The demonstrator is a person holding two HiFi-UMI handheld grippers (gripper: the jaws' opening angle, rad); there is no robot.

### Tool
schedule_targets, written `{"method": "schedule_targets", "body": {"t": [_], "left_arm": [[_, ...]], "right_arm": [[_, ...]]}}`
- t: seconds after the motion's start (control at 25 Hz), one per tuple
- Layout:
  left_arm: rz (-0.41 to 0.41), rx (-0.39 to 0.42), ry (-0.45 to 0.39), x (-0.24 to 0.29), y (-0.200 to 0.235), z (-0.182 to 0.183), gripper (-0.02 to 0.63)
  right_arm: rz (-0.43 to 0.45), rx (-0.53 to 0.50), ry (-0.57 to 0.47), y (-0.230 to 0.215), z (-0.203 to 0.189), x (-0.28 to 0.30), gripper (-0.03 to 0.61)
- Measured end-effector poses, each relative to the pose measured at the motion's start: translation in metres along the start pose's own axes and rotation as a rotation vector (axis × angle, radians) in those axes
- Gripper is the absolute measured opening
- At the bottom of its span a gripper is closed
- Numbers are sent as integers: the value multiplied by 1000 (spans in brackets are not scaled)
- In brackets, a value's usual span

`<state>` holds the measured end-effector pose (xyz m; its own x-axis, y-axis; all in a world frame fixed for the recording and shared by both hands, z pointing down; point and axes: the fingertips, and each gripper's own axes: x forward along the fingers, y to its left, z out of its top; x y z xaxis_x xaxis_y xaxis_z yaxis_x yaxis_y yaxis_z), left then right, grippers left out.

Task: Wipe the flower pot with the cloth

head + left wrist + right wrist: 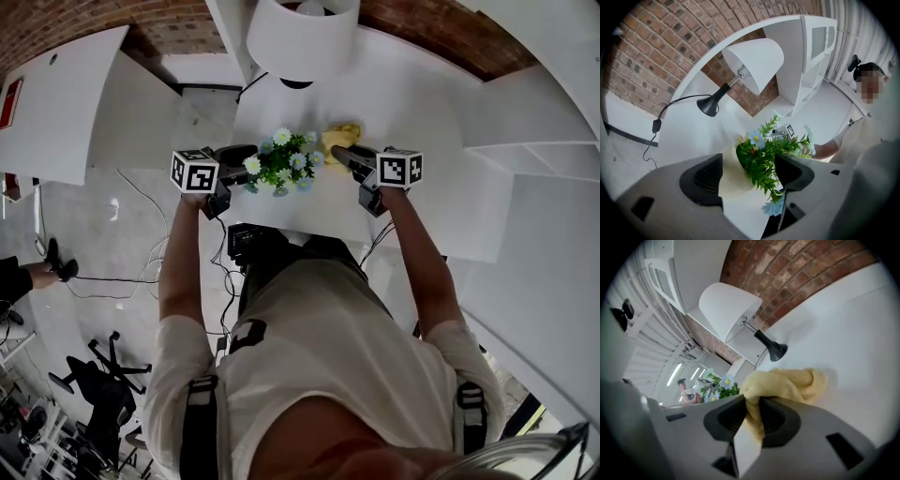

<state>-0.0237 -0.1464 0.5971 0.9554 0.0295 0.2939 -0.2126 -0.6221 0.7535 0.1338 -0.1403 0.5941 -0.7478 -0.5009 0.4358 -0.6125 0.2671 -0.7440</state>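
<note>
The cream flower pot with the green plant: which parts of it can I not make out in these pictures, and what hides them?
- Left gripper view: the base of the cream flower pot sits behind the left gripper; green leaves cover its contact with one jaw.
- Head view: the pot is wholly under those leaves.
- Right gripper view: the right gripper, shut on the yellow cloth, hides the pot.

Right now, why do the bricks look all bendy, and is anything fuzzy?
Left gripper view: the wide lens bends the brick wall into a curve and darkens the corners; the left claw, holding the flower pot, looks soft. Right gripper view: same bend; the yellow cloth throws a faint shadow. Head view: the white table edges bow.
</note>
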Motion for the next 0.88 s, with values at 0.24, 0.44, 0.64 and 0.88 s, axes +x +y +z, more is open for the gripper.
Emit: {"method": "schedule_targets", "body": {"t": [0.24, 0.44, 0.64, 0.88], "left_arm": [[1, 8, -2, 10, 1, 12, 341], [-13, -12, -11, 8, 5, 13, 341], [-1, -21, -46, 5, 6, 15, 341], [106, -5, -176, -26, 0, 27, 354]], "right_arm": [[126, 40, 119, 20, -26, 41, 84], [55, 18, 286, 7, -69, 43, 86], [0, -1, 166, -1, -50, 19, 91], [-149, -172, 66, -6, -6, -67, 109]]}}
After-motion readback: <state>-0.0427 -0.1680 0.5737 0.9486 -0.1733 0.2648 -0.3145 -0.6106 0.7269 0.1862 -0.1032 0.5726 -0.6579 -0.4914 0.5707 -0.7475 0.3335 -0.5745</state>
